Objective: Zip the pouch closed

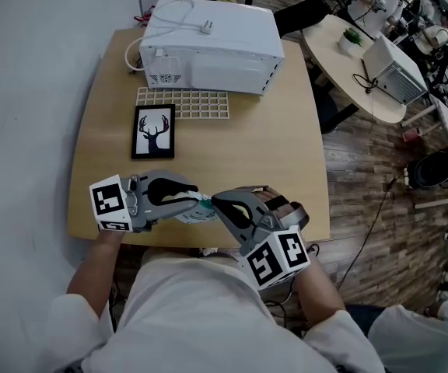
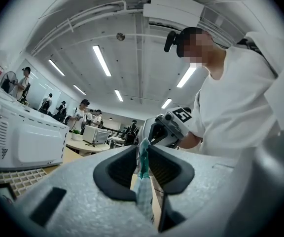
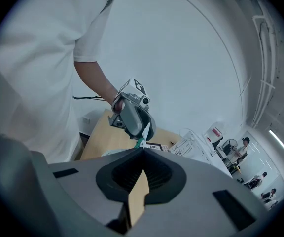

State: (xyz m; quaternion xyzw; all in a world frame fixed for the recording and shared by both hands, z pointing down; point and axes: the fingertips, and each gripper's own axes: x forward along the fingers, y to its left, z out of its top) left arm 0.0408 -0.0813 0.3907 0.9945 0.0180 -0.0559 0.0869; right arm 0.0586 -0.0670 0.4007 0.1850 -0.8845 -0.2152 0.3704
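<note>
Head view: pouch [image 1: 196, 207] mostly hidden (perhaps teal)

Wooden table [image 1: 286, 154], white microwave [image 1: 212, 45] at far edge; grid tray [image 1: 183, 103], deer picture [image 1: 153, 130] lying flat

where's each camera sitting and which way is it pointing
Head view: on the person's head, facing steeply down at table, microwave and the pouch between left tool and right tool; forearms show.
Left gripper view: on the left tool, looking along its jaws, pouch between them, toward the right tool and the person's torso.
Right gripper view: on the right tool, looking along its shut jaws toward the left tool and its forearm.
Shared: both gripper views face each other.
</note>
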